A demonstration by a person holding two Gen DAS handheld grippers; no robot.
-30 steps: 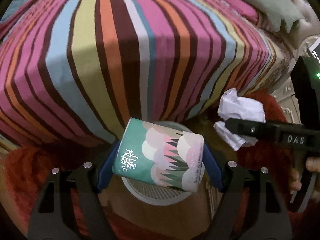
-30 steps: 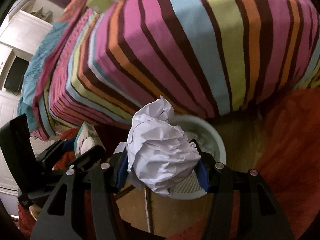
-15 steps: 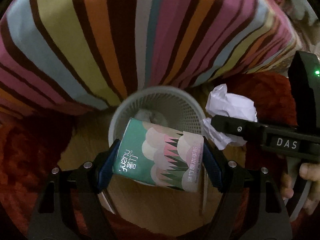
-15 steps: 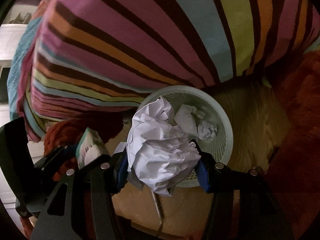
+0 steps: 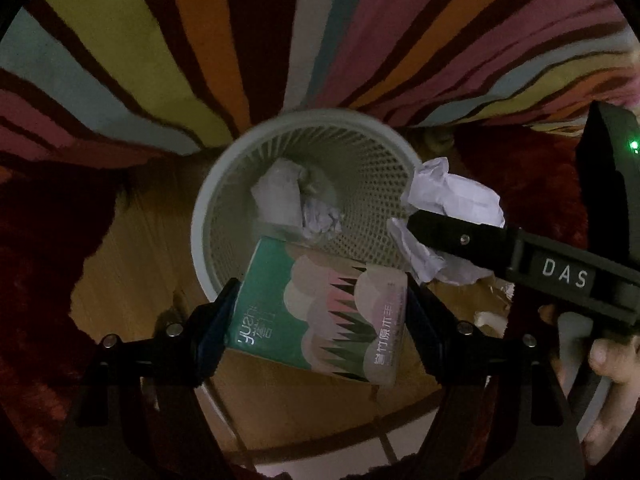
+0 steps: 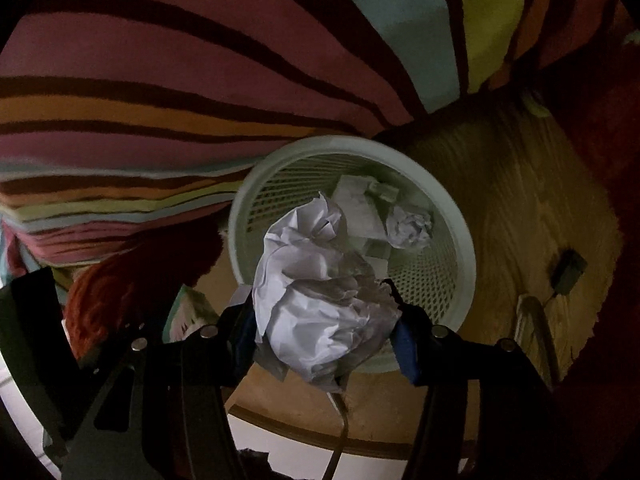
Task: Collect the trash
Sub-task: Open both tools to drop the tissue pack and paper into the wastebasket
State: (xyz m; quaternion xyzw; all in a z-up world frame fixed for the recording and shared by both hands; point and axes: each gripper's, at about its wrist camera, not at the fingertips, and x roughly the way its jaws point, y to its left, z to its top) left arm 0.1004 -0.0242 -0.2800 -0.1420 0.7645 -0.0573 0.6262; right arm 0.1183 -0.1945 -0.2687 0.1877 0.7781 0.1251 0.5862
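Observation:
My left gripper (image 5: 320,316) is shut on a green and pink tissue pack (image 5: 320,312) and holds it over the near rim of a pale mesh wastebasket (image 5: 208,200). My right gripper (image 6: 326,332) is shut on a crumpled white paper ball (image 6: 316,300) above the same wastebasket (image 6: 460,240). The paper ball (image 5: 452,200) and the right gripper (image 5: 432,222) also show at the right of the left wrist view. Crumpled papers (image 5: 296,204) lie inside the basket, seen too in the right wrist view (image 6: 408,224).
A striped bedspread (image 5: 280,32) hangs down just behind the basket. A red rug (image 5: 44,240) lies to the left and a red rug (image 6: 592,120) to the right. The basket stands on a wooden floor (image 6: 520,208). A dark plug and cable (image 6: 568,268) lie on the floor.
Both grippers have tilted down and moved forward from the bed's side to above the wastebasket, each still holding its item. The basket's inside has come into full view.

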